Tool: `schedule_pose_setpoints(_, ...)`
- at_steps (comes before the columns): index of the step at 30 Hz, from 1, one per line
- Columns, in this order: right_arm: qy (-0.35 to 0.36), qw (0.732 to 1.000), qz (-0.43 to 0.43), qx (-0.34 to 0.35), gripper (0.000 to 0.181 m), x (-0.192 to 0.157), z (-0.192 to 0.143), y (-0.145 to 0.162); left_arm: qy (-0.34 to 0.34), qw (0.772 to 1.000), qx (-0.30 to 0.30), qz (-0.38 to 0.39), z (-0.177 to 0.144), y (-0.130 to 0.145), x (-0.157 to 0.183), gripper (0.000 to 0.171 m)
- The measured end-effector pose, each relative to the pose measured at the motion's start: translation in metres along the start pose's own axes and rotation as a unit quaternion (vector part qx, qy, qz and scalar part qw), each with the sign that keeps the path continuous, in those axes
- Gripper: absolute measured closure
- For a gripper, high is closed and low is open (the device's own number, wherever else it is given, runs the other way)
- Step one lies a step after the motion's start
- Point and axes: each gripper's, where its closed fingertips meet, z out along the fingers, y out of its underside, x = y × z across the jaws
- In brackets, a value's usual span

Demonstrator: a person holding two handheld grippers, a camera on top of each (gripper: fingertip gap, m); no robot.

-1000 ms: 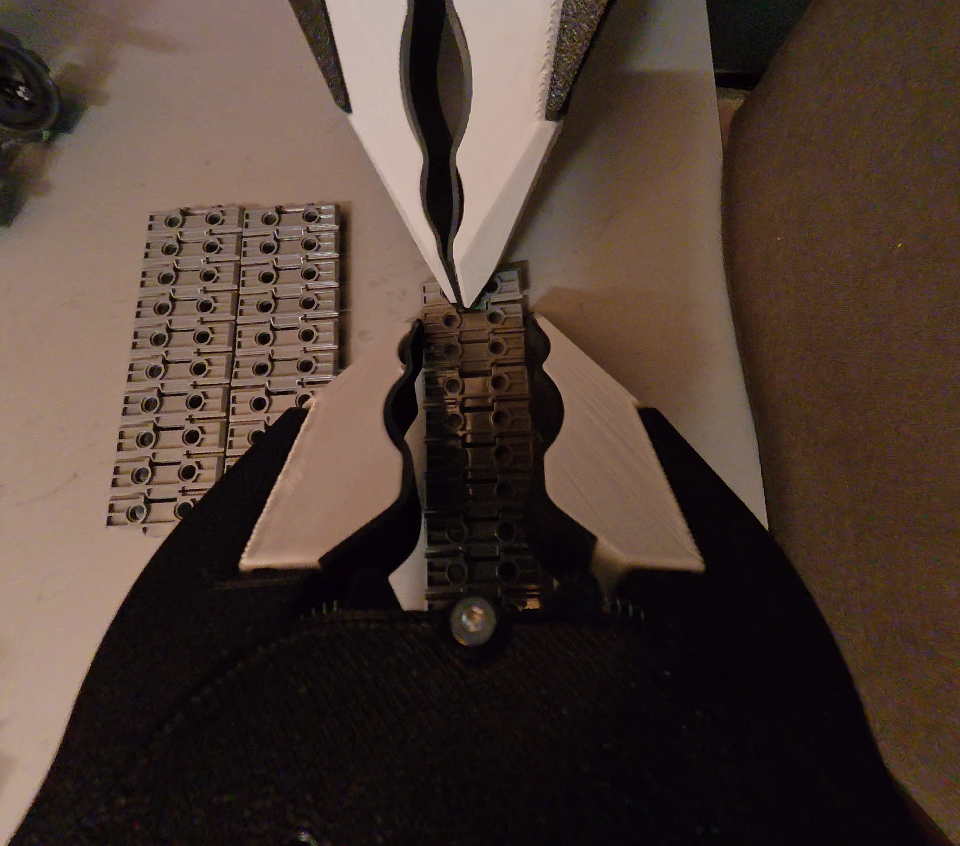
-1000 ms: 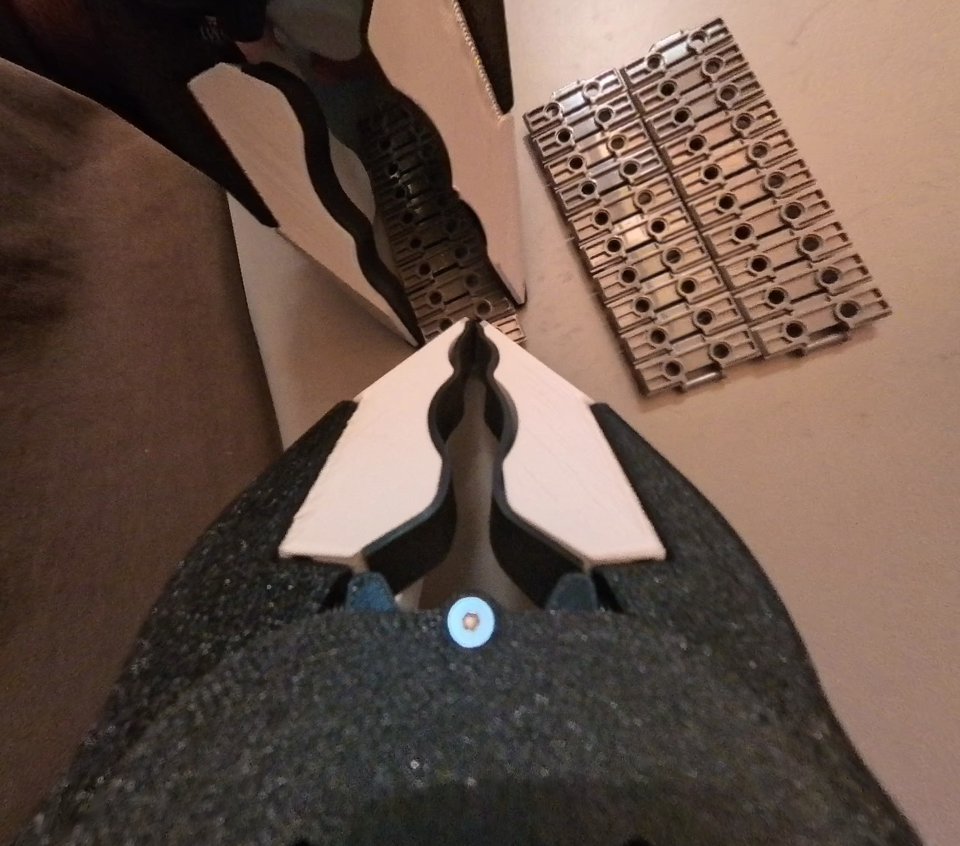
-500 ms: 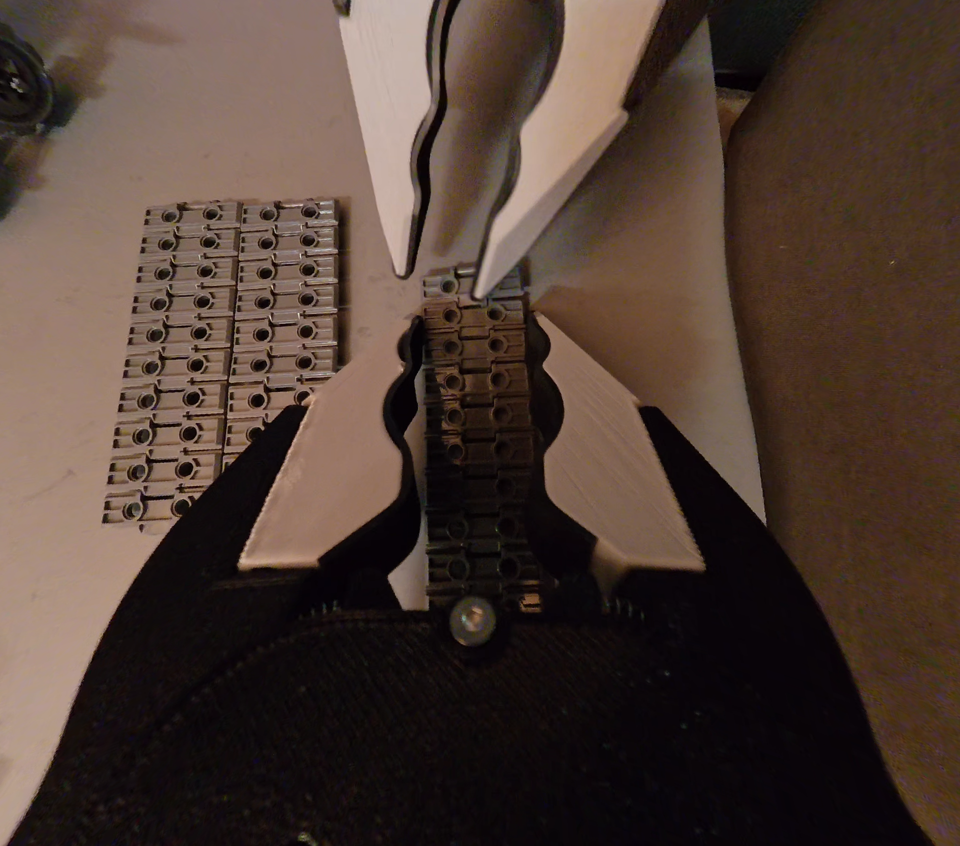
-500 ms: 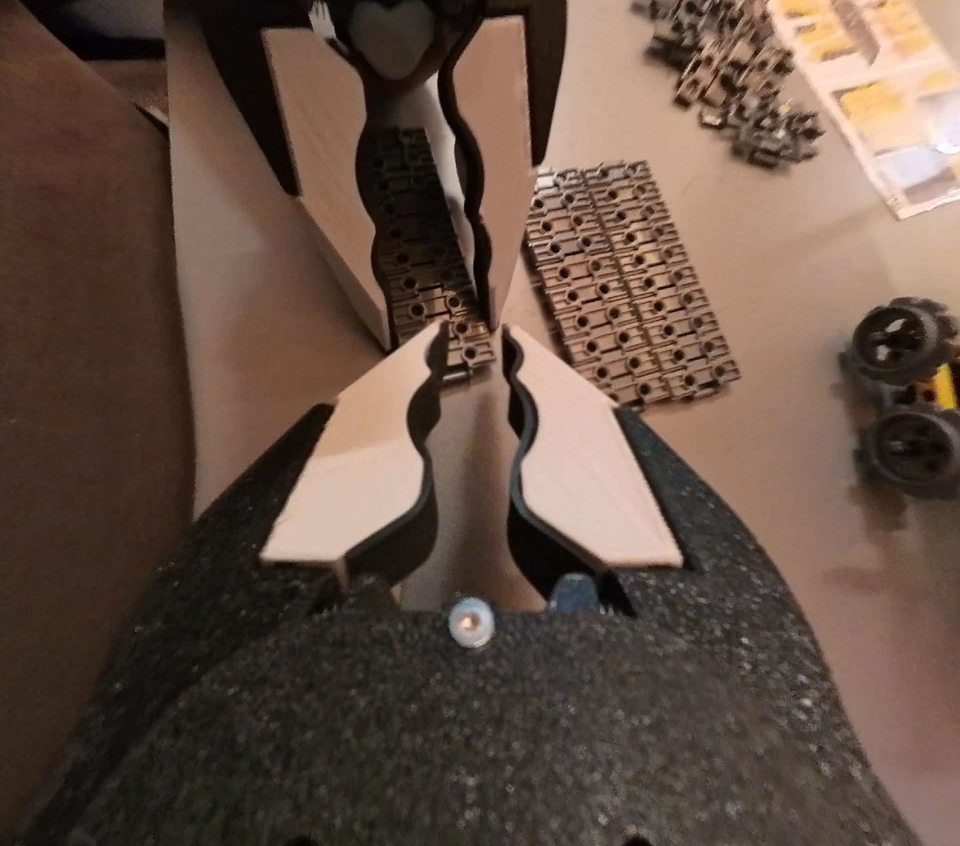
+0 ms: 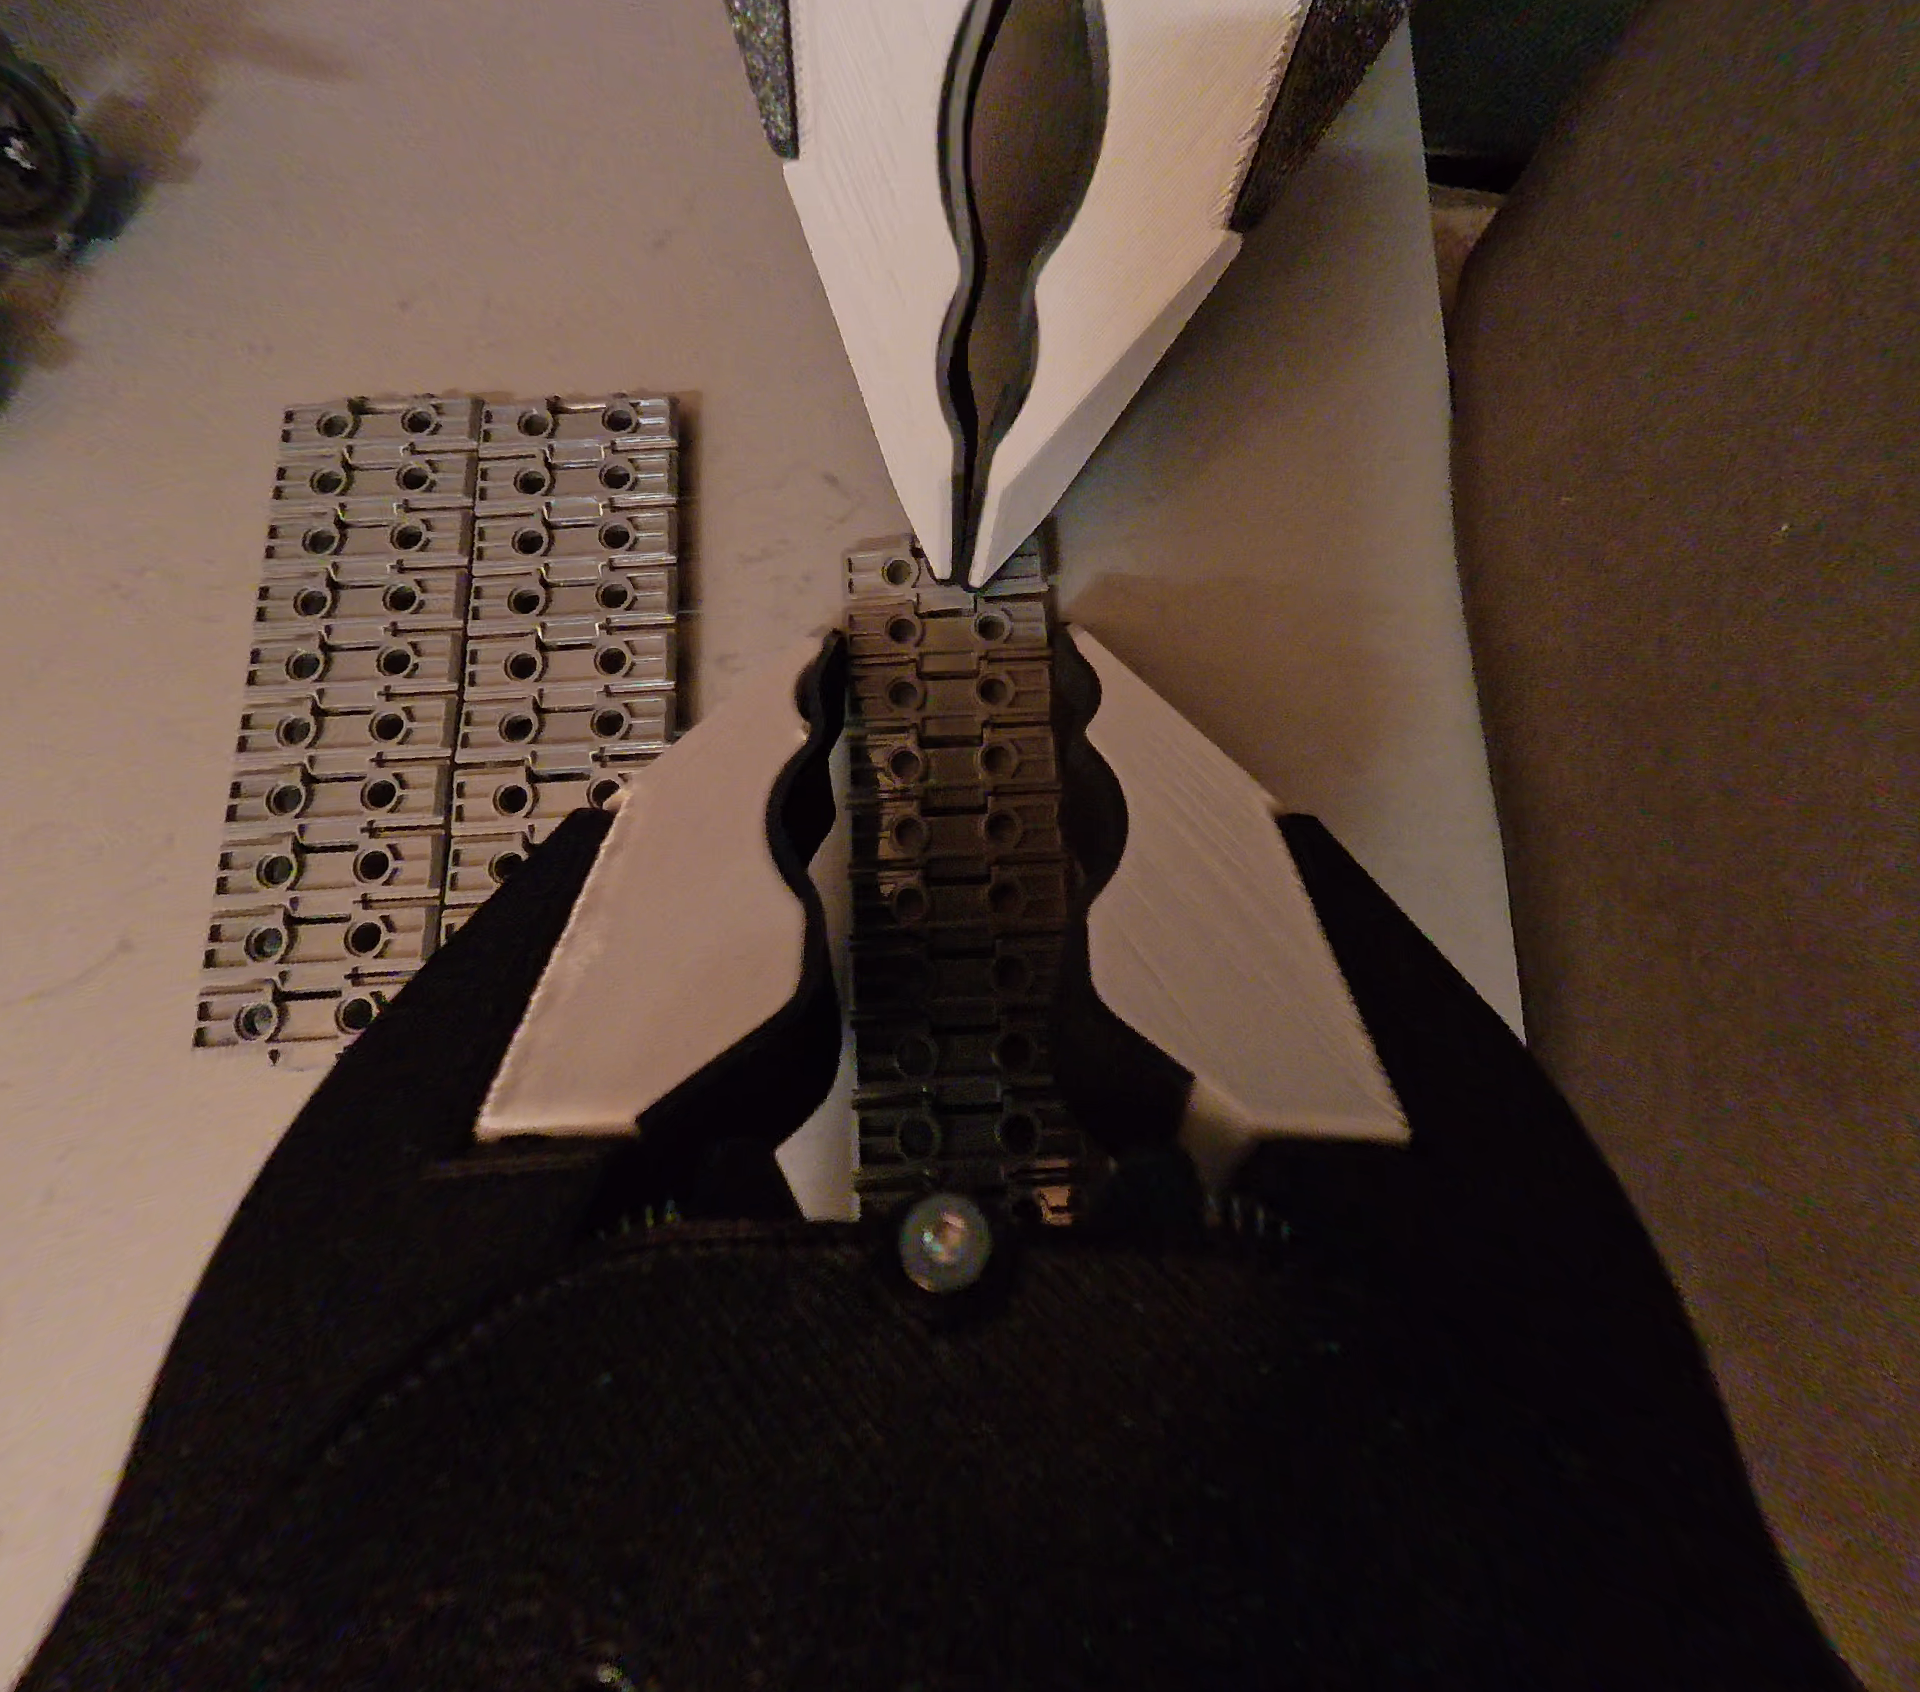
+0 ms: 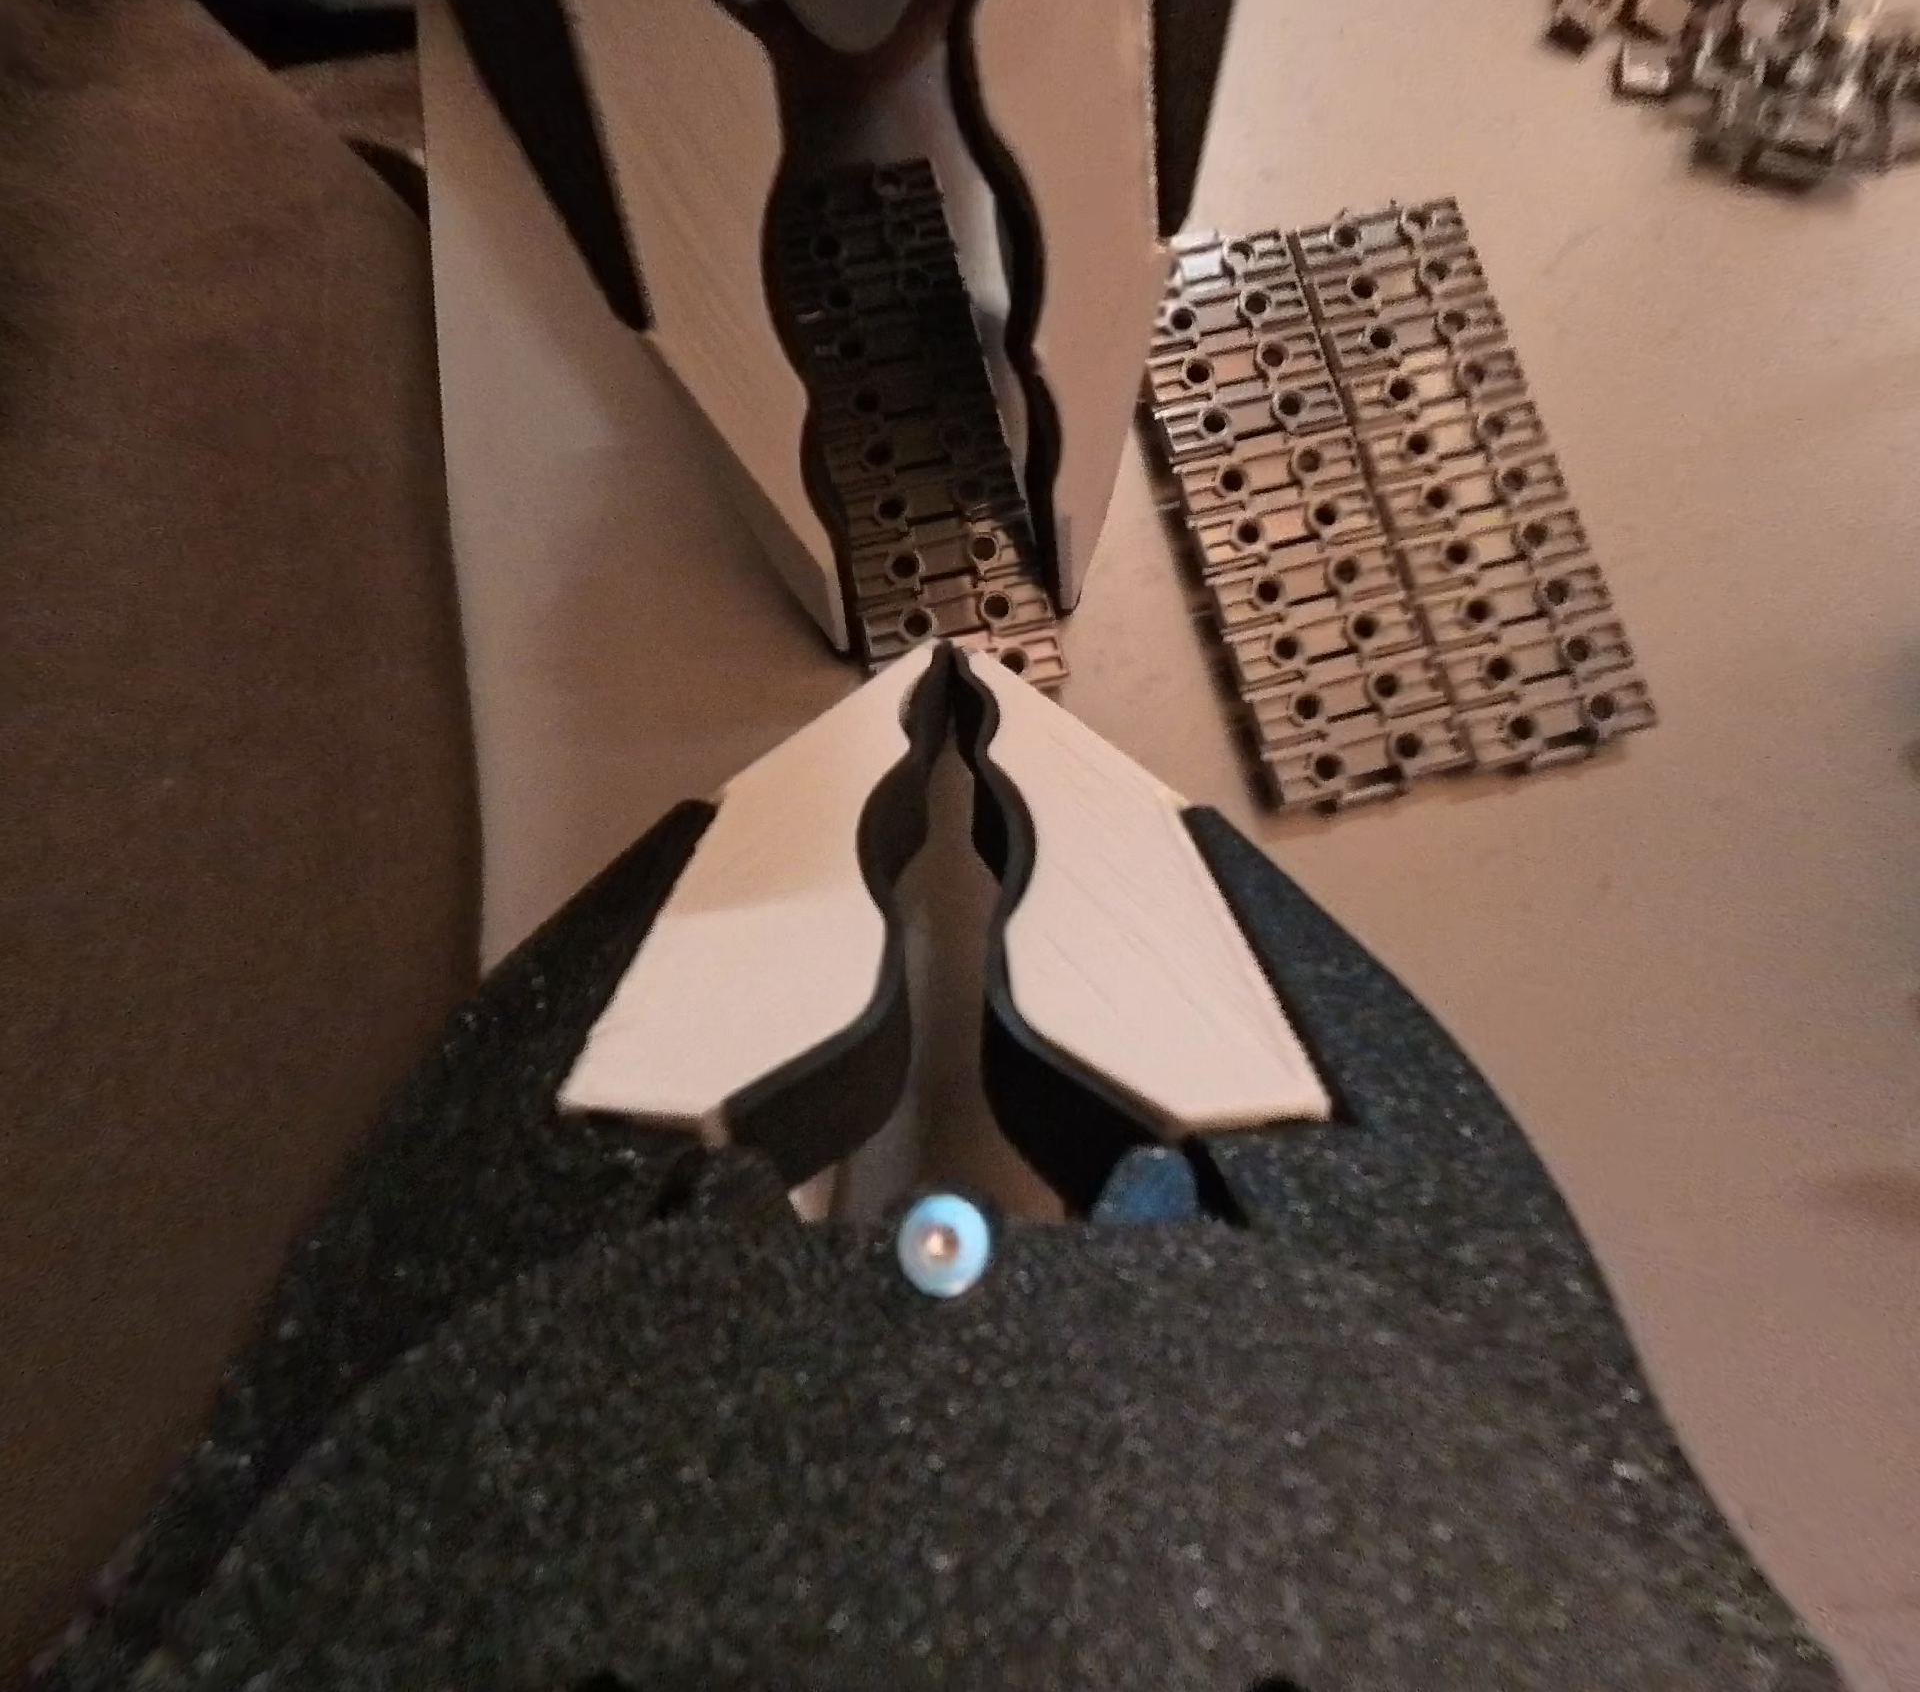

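Your left hand-held gripper (image 5: 951, 686) stands wide, its fingers flanking a grey tread strip (image 5: 951, 821) lying on the surface (image 5: 520, 136) near its edge. Your right hand-held gripper (image 6: 951, 655) is pinched almost closed at the strip's far end link; whether it truly grips is unclear. A sideways tug could unsnap links or nudge the strip off that edge. Two more strips (image 5: 457, 707) lie alongside.

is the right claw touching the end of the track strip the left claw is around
Touching. In the left wrist view the right claw, tips closed, rests on the end link of the track strip, with no gap showing.
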Motion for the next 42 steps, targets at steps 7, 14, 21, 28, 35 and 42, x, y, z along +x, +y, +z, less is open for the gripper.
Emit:
schedule_pose_setpoints(7,-0.04,0.995,0.053,-0.076,0.181,-0.001,0.002,0.002,0.001,1.0,0.0,-0.001,0.0,-0.001,0.0,0.133)
schedule_pose_setpoints(14,-0.074,0.99,0.074,-0.098,0.181,-0.001,0.002,0.002,-0.007,1.0,-0.001,0.005,0.0,-0.001,0.0,0.133)
schedule_pose_setpoints(21,-0.047,0.991,0.122,-0.01,0.176,0.0,0.0,0.0,-0.048,0.999,-0.009,0.0,-0.01,0.006,-0.008,0.119)
schedule_pose_setpoints(28,0.024,0.983,0.127,0.133,0.152,0.014,-0.021,-0.017,-0.076,0.994,0.045,-0.066,-0.038,0.012,-0.01,0.121)
schedule_pose_setpoints(35,0.03,0.987,0.072,0.138,0.131,0.006,-0.017,-0.018,-0.127,0.984,0.036,-0.122,-0.065,0.043,-0.006,0.106)
schedule_pose_setpoints(42,0.054,0.994,0.048,0.08,0.128,0.006,-0.003,-0.006,-0.151,0.982,0.01,-0.11,-0.067,0.057,-0.004,0.132)
